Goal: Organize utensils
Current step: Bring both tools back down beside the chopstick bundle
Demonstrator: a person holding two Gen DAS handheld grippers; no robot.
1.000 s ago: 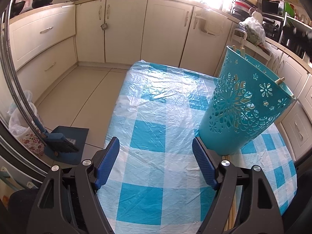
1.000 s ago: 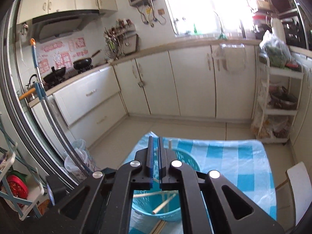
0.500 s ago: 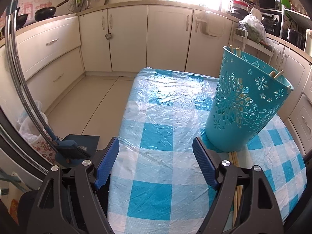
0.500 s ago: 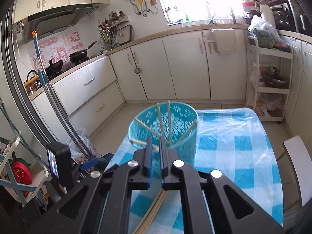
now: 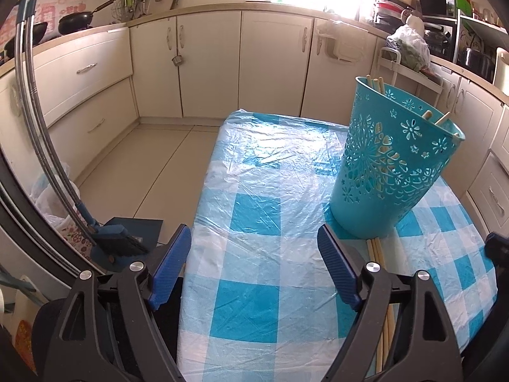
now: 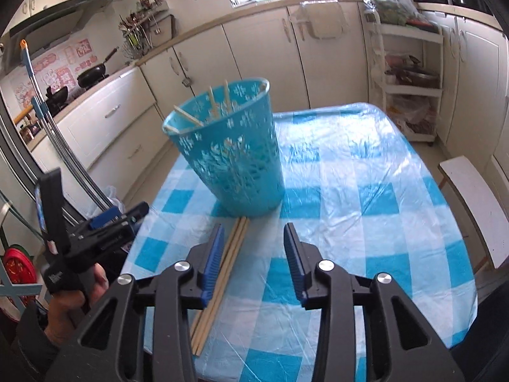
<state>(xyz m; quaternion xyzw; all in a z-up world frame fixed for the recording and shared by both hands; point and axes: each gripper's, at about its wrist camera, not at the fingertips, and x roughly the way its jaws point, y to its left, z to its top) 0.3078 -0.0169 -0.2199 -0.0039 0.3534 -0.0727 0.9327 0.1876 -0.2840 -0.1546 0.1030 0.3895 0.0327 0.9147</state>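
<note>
Chopsticks [image 6: 222, 273] lie lengthwise toward the basket [image 6: 229, 156], just left of the right gripper [image 6: 253, 259], whose fingers have just been opening, empty; left gripper [image 5: 254, 273] open, farther

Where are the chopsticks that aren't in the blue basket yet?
In the right wrist view the loose chopsticks lie on the checked tablecloth, running from the foot of the blue basket toward the near edge, just beside the right gripper's left finger.
</note>
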